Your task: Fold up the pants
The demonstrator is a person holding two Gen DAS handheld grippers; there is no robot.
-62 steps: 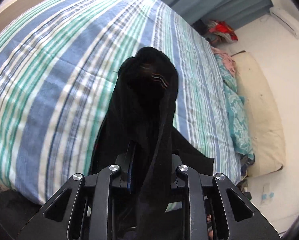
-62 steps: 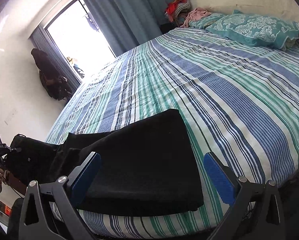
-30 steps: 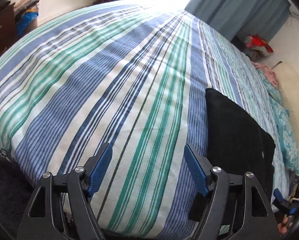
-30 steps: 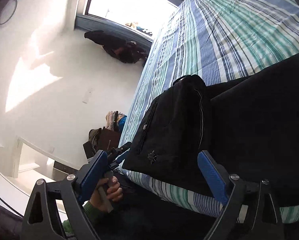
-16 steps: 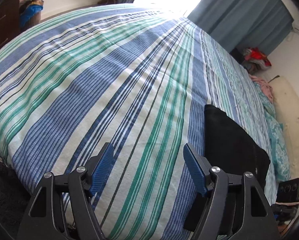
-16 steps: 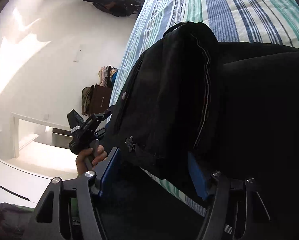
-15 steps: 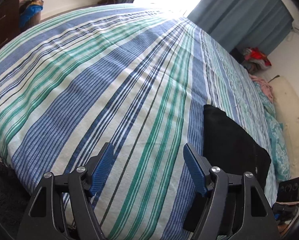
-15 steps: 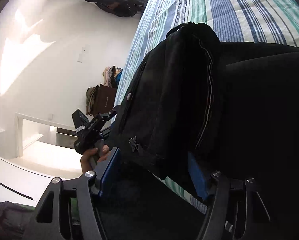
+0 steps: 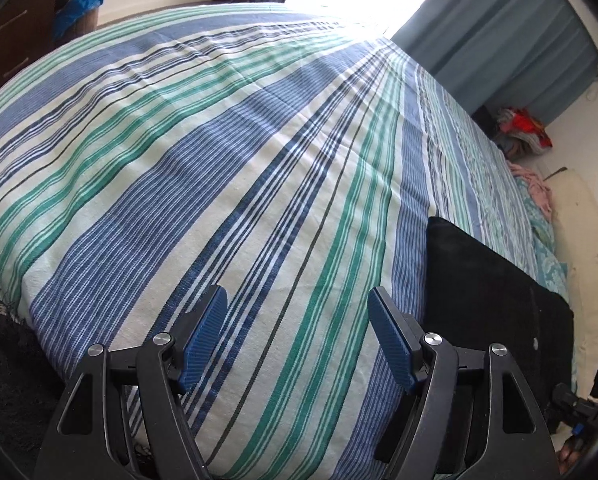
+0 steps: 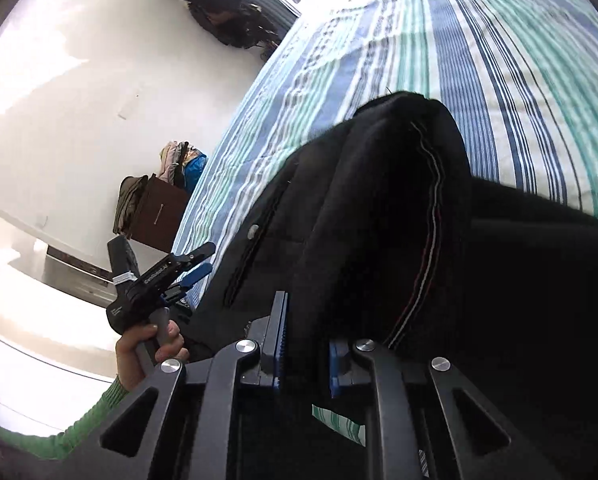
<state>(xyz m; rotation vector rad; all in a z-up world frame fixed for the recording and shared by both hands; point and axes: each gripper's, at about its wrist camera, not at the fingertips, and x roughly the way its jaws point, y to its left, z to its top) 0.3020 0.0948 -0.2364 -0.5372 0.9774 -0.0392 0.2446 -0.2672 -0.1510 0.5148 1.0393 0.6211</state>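
Observation:
The black pants (image 9: 487, 292) lie folded near the bed's front edge, to the right of my left gripper (image 9: 297, 300). That gripper stands open over the striped bedspread (image 9: 179, 160) with nothing between its fingers. In the right wrist view my right gripper (image 10: 305, 340) is closing, and its blue pads pinch a bunched fold of the pants (image 10: 379, 200) at the waist end, where a zip and a button show. The fold rises off the bedspread (image 10: 479, 40). A hand (image 10: 151, 340) in a green sleeve holds the left gripper (image 10: 205, 258) beside the bed's edge.
A dark wooden dresser (image 9: 15, 40) with clothes on top stands left of the bed, also seen as the dresser (image 10: 159, 216). Blue curtains (image 9: 499, 40), a clothes pile (image 9: 523, 132) and a pillow (image 9: 579, 220) lie at the far right. Dark garments (image 10: 227, 20) hang on the wall.
My right gripper's jaws have come together on the bunched waist end of the pants and lifted it slightly. The left gripper has stayed open over the bedspread, hardly moving.

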